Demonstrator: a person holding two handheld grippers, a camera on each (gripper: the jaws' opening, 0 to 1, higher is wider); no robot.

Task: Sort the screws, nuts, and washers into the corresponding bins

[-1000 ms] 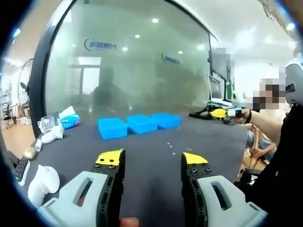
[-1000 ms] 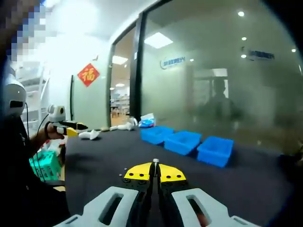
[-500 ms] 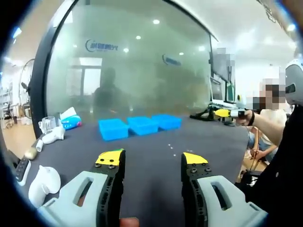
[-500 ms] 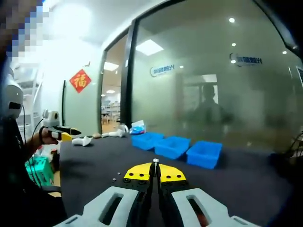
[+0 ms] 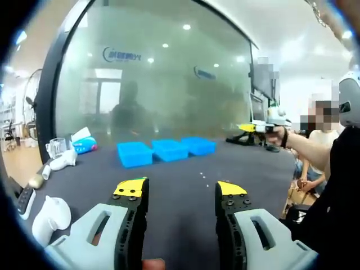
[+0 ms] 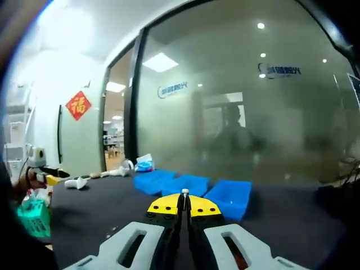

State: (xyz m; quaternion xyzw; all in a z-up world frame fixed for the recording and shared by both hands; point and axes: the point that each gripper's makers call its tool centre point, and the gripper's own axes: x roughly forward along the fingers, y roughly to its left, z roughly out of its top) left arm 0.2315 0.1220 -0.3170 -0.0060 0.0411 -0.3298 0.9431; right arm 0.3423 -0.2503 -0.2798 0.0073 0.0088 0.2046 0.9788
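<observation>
Three blue bins point(image 5: 167, 148) stand in a row on the dark table point(image 5: 180, 197), far ahead of my left gripper point(image 5: 181, 191), which is open and holds nothing. A few small metal parts point(image 5: 203, 175) lie on the table between the gripper and the bins. My right gripper point(image 6: 184, 203) is shut on a small silver screw point(image 6: 184, 193) that sticks up between its yellow tips. It hangs above the table, with the blue bins point(image 6: 191, 184) just beyond the tips. From the left gripper view, the right gripper point(image 5: 260, 127) is held up at the right in a person's hand.
White handheld devices point(image 5: 49, 212) and a black remote point(image 5: 25, 200) lie at the table's left edge, with a tissue pack point(image 5: 84, 144) further back. A glass wall rises behind the bins. A green basket point(image 6: 31, 220) sits left of the table. More loose parts point(image 6: 112, 229) lie on the table.
My right gripper has swung towards the bins with the screw, so they look larger and more central in its view. The left gripper has stayed put and open.
</observation>
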